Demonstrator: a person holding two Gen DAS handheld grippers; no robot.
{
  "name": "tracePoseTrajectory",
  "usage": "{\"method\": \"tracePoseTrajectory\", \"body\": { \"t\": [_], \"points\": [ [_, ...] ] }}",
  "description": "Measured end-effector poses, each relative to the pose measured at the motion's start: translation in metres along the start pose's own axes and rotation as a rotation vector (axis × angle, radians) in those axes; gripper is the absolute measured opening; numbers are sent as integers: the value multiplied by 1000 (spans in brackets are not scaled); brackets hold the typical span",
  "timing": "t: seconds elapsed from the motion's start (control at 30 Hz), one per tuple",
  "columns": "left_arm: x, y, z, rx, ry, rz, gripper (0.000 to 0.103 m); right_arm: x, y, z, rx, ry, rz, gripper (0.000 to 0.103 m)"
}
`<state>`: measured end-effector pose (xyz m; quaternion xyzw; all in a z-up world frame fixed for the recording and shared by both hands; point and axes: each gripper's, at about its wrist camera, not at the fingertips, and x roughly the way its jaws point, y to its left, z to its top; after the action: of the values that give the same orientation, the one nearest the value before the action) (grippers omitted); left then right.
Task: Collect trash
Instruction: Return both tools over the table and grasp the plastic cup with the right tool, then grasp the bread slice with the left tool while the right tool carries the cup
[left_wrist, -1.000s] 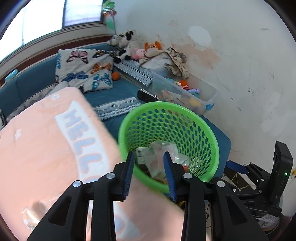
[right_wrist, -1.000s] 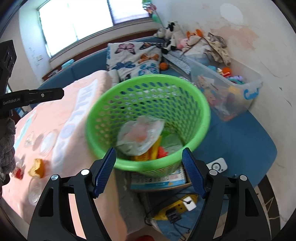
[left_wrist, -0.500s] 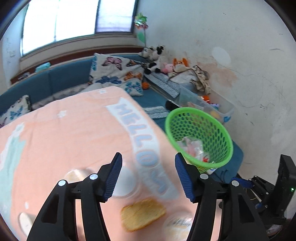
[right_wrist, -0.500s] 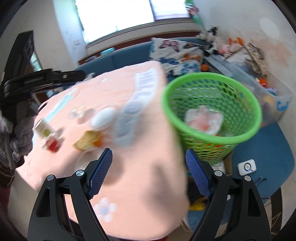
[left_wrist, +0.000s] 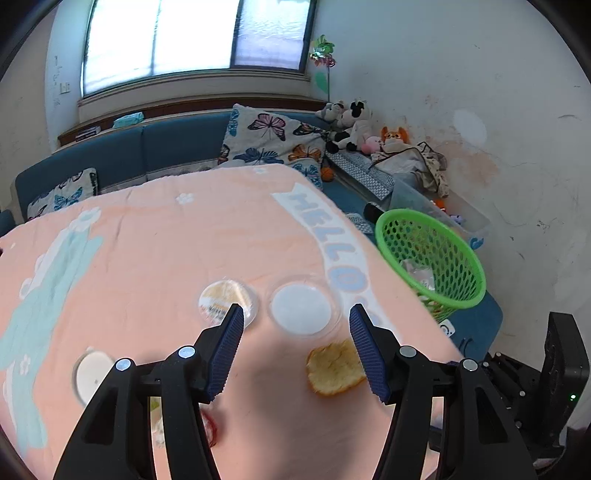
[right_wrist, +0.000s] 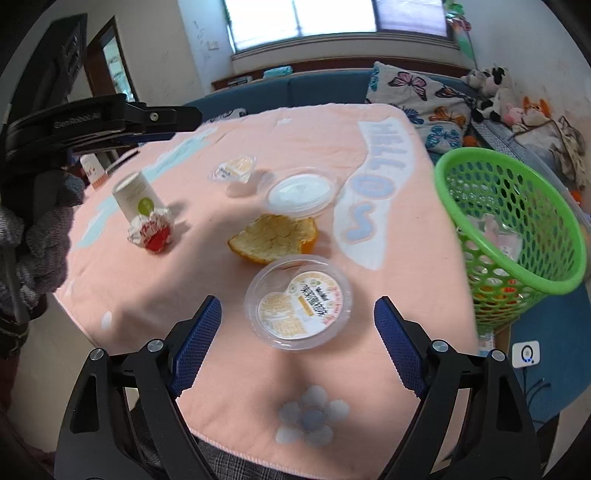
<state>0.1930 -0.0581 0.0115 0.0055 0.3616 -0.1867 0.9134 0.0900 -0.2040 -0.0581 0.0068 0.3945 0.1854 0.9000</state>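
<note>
A green mesh basket (right_wrist: 517, 221) (left_wrist: 432, 258) with wrappers inside stands off the table's right edge. On the pink tablecloth lie an orange peel (right_wrist: 275, 238) (left_wrist: 334, 365), a clear round lidded cup with a printed label (right_wrist: 299, 302), a clear cup with a white lid (right_wrist: 301, 192) (left_wrist: 301, 308), a small jelly cup (right_wrist: 232, 170) (left_wrist: 225, 301), a crumpled red-and-white wrapper (right_wrist: 151, 230) and a small white carton (right_wrist: 136, 195). My right gripper (right_wrist: 297, 339) is open around the labelled cup. My left gripper (left_wrist: 295, 343) is open and empty above the peel and the cups.
A blue sofa (left_wrist: 147, 151) with butterfly cushions (left_wrist: 273, 144) and soft toys (left_wrist: 351, 125) runs behind the table. A clear storage box (left_wrist: 443, 210) sits behind the basket. Another white lid (left_wrist: 90, 374) lies at the left. The left gripper's body (right_wrist: 92, 122) shows in the right view.
Both grippers have swung left from over the basket to over the table. The left jaws, nearly closed one second ago, have opened wide. Nothing is held.
</note>
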Motion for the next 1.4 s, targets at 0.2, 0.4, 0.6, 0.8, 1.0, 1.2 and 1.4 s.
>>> {"method": "tracePoseTrajectory", "body": {
  "t": [0.2, 0.4, 0.6, 0.8, 1.0, 1.2, 1.4],
  "points": [
    [-1, 13, -14, -40, 14, -8, 58, 20, 5, 0, -9, 28, -15, 84],
    [5, 17, -24, -55, 34, -14, 58, 29, 4, -1, -5, 45, -27, 79],
    [12, 14, -29, -52, 51, -23, 58, 31, 0, 0, 24, 48, -17, 67],
    [24, 11, -37, -50, 83, -46, 56, 26, 0, -1, 25, 43, -11, 66],
    [43, 3, -47, -34, 138, -79, 53, 11, -7, 1, 38, 17, -16, 66],
    [64, -1, -50, -35, 188, -109, 52, -5, -20, 3, 62, -16, -33, 66],
    [82, -3, -48, -14, 222, -128, 52, -16, -33, 6, 92, -41, -48, 66]
  ]
}}
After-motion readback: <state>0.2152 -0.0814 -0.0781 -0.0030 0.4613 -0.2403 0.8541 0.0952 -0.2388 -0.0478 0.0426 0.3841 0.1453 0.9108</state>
